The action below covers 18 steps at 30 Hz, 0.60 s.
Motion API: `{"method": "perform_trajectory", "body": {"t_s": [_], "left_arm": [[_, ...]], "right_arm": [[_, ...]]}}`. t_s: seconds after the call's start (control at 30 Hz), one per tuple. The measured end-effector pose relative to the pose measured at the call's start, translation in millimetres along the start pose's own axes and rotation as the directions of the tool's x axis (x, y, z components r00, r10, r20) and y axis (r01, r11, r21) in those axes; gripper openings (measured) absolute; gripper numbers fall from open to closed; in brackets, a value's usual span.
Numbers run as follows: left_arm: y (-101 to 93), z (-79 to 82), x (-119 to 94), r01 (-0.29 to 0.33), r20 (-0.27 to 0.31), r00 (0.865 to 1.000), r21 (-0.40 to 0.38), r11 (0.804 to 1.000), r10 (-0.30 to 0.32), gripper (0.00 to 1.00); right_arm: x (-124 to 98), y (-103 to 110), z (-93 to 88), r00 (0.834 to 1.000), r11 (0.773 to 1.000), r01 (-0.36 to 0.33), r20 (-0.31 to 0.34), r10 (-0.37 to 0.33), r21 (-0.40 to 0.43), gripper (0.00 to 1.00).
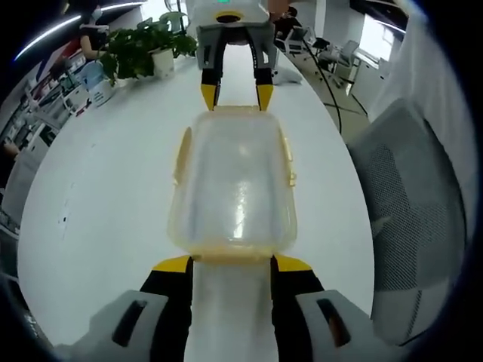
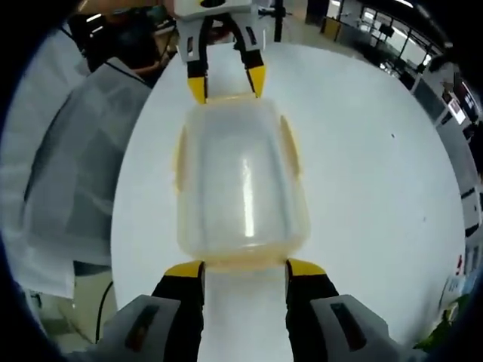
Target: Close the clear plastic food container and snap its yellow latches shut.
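Note:
The clear plastic food container [image 1: 234,185] lies lid-on on the white table [image 1: 106,196], lengthwise between my two grippers. Pale yellow latches [image 1: 182,154] [image 1: 287,162] run along its long sides. My left gripper [image 1: 232,264] is open, its yellow fingertips [image 1: 173,264] at the container's near end. My right gripper [image 1: 235,94] is open at the far end. In the right gripper view the container [image 2: 241,185] sits just beyond my right gripper [image 2: 245,268], and the left gripper [image 2: 226,83] stands open at the opposite end. The side latches [image 2: 290,143] look slightly flared outward.
A potted plant [image 1: 143,45] and shelves with clutter [image 1: 60,90] stand past the table's far left. A grey mesh office chair [image 1: 411,196] is close beside the table's right edge, with a cable [image 1: 332,98] nearby. The chair [image 2: 68,166] is at the left of the right gripper view.

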State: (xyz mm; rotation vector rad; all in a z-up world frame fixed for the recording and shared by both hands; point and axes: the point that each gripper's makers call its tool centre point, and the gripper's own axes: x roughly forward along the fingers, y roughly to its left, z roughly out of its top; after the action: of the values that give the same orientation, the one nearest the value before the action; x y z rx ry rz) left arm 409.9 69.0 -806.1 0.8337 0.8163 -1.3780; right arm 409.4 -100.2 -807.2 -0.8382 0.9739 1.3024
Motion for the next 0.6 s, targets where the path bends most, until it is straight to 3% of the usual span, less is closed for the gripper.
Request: {"method": "perform_trajectory", "body": {"t_s": [0.07, 0.13, 0.27, 0.37, 0.47, 0.53, 0.6], "left_arm": [[-1.4, -9.4, 1, -0.011, -0.029, 1.000, 0.009, 1.000, 0.012, 0.47], [-3.5, -14.6, 0, -0.013, -0.030, 0.999, 0.004, 1.000, 0.013, 0.48], [-4.4, -10.8, -10, -0.027, 0.026, 0.999, -0.084, 0.996, 0.030, 0.46], [0.7, -3.1, -19, -0.048, 0.082, 0.995, -0.175, 0.983, 0.064, 0.45], [6.4, 3.8, -25, -0.059, 0.135, 0.985, -0.308, 0.949, 0.105, 0.45], [8.8, 12.2, -28, -0.057, 0.178, 0.974, -0.399, 0.915, 0.138, 0.48], [12.4, 9.6, -28, -0.088, 0.156, 0.974, -0.414, 0.906, 0.166, 0.49]], "right_arm": [[-1, -1, -1.1, 1.000, 1.000, 0.012, 0.004, -0.012, 0.017, 0.54], [-4, 2, 0.3, 1.000, 1.000, 0.006, 0.020, -0.007, 0.026, 0.54], [-13, 1, 6.0, 0.997, 0.997, 0.025, 0.071, -0.030, 0.068, 0.55], [-20, 3, 10.8, 0.992, 0.985, 0.015, 0.121, -0.036, 0.172, 0.54], [-23, -4, 8.7, 0.989, 0.954, 0.040, 0.126, -0.081, 0.298, 0.53], [-24, -12, 10.2, 0.981, 0.917, 0.067, 0.143, -0.133, 0.393, 0.53], [-25, -13, 14.2, 0.975, 0.896, 0.064, 0.166, -0.151, 0.440, 0.53]]}}
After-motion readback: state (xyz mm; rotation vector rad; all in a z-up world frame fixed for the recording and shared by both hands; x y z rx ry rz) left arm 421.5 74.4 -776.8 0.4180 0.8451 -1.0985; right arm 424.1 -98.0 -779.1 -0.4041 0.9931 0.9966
